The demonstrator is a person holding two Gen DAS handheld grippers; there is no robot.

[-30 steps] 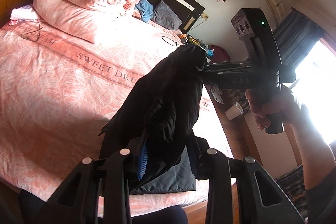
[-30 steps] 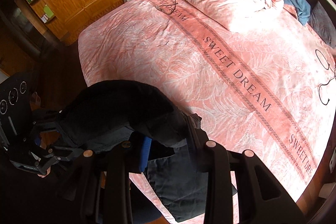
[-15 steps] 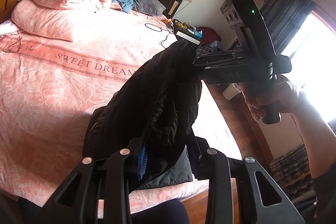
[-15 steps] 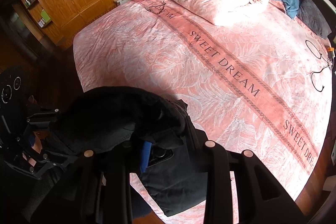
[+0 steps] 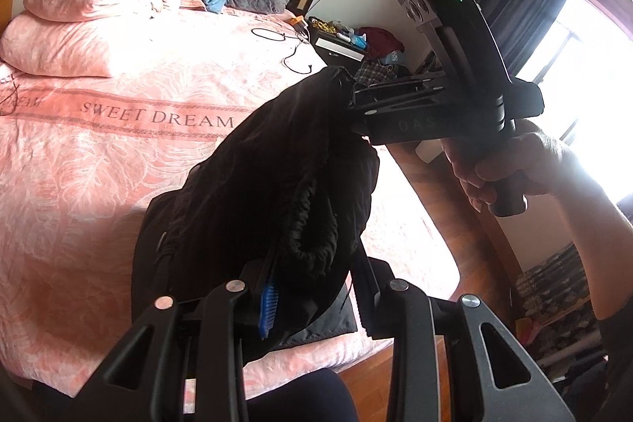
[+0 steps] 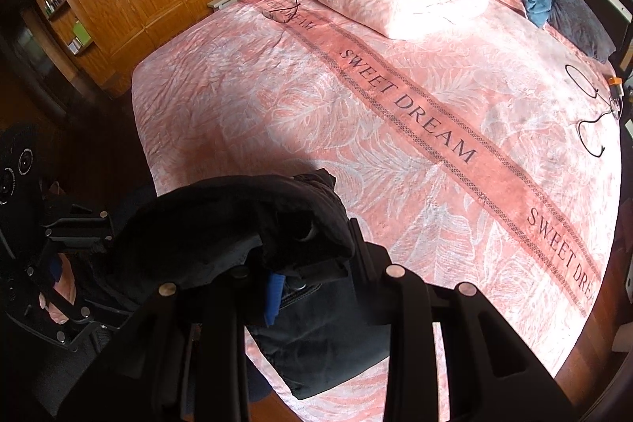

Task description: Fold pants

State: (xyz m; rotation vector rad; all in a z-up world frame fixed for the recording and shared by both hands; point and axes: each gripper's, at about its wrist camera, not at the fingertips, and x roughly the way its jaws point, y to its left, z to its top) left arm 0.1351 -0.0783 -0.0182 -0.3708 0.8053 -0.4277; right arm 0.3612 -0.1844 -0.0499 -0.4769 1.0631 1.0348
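Black pants (image 5: pixel 277 184): hung bunched between both grippers above the bed (image 5: pixel 99 145), near its 6 o'clock edge. Left gripper (image 5: pixel 312 287): jaws clamped on pants. Right gripper (image 6: pixel 312 263): jaws likewise clamped on pants.

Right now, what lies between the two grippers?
The black pants span that gap, one end in the left gripper, the other in the right gripper. Left wrist view shows it best.
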